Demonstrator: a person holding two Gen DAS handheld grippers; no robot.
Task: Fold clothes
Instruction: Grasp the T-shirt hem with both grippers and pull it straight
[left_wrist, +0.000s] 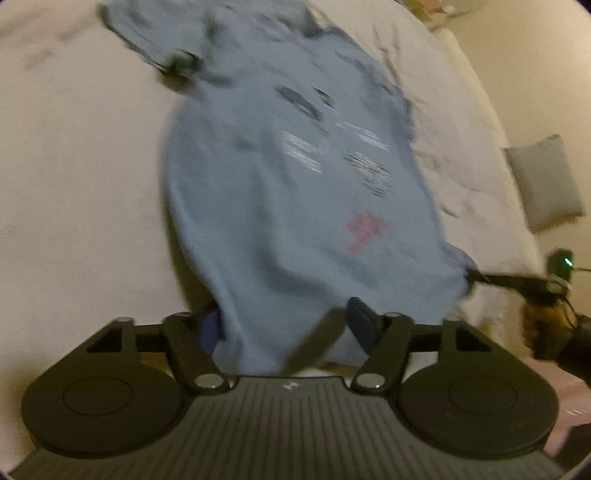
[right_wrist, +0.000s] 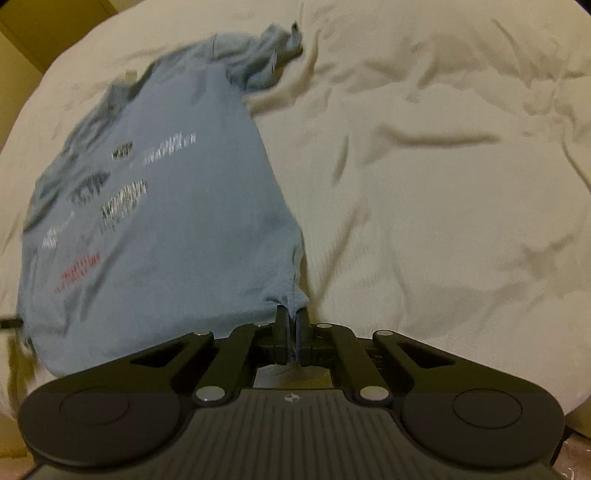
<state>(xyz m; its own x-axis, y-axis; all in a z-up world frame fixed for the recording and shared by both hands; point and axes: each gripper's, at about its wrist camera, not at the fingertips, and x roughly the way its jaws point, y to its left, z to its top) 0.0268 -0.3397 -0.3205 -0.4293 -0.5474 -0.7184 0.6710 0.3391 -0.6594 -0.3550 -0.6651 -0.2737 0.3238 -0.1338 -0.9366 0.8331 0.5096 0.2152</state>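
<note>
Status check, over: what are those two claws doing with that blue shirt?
Right gripper shut on blue shirt hem corner. Left gripper open, hem between fingers. Nothing in the way.

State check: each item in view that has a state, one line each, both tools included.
Blue-grey printed T-shirt: spread print-up on the bed, hem lifted, sleeves rumpled.
Left tool: open, shirt hem draped between its fingers.
Right tool: shut on the shirt's hem corner.
Cream bed cover: wrinkled.
Grey cushion: lying at the bed's edge.
</note>
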